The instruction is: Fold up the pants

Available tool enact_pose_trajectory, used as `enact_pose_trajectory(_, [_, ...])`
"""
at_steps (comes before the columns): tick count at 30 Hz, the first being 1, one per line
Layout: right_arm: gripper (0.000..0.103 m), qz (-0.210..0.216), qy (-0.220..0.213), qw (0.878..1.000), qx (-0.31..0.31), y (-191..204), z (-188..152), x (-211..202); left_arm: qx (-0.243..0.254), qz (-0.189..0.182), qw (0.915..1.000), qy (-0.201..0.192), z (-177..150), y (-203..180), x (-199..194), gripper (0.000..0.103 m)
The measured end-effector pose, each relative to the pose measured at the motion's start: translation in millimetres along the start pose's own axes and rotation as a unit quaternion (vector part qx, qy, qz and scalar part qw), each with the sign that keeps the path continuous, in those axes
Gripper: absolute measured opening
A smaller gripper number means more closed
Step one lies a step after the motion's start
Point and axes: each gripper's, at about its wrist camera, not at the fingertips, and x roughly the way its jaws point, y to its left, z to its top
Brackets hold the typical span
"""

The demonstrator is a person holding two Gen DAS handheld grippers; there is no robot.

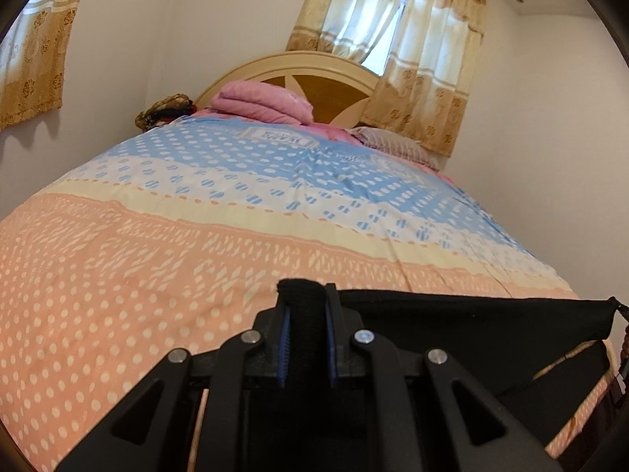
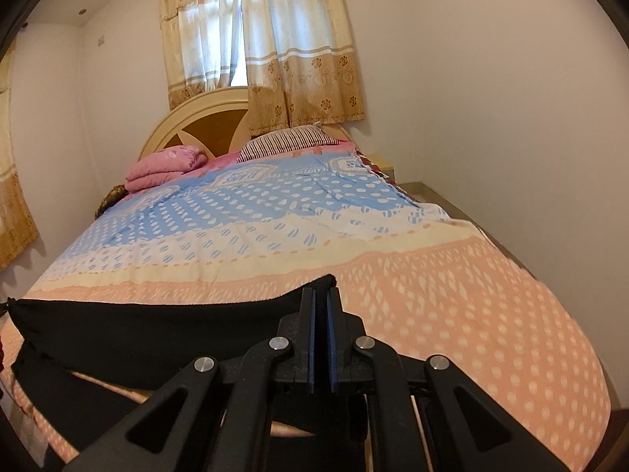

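Looking through the left wrist camera, I see my left gripper (image 1: pixel 308 295) with its jaws pinching a thick bunched fold of the black pants (image 1: pixel 452 314). The cloth stretches taut from the jaws off to the right edge of the view, raised over the near end of the bed (image 1: pixel 196 216), with a second dark layer hanging below it. The bedspread (image 1: pixel 118 275) runs peach with white dots near me, then cream, then blue. Farther back a folded pink blanket (image 1: pixel 263 104) sits against the headboard (image 1: pixel 314 74), under the curtain (image 1: pixel 393 59).

Through the right wrist camera, my right gripper (image 2: pixel 322 295) has its jaws pressed nearly together on a thin corner of the pants, which peeks out just left of the tips. From there the black cloth spans left, above the peach end of the bed. A striped pillow (image 2: pixel 287 141) lies beside the pink blanket.
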Motion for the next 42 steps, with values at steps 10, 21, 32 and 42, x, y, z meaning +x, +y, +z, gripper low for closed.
enact_pose_trajectory(10, [0.004,0.012,0.009,0.999,0.031,-27.4,-60.0,-35.5,-0.001,-0.043,0.999,-0.012,-51.9,21.2,-33.5,0.016])
enact_pose_trajectory(21, [0.004,0.004,0.032,0.998,0.054,-47.1,-94.6,-44.5,0.006,-0.034,0.9993,0.015,-101.0,33.2,-46.0,0.02])
enact_pose_trajectory(32, [0.004,-0.029,0.058,0.995,0.075,-60.8,-105.8,-43.4,0.002,-0.032,0.9995,0.004,-99.0,35.0,-48.7,0.02])
enact_pose_trajectory(42, [0.052,-0.071,0.043,0.996,0.026,-44.2,-98.2,-81.9,0.02,0.044,0.9988,-0.002,-118.5,65.5,-85.6,0.072])
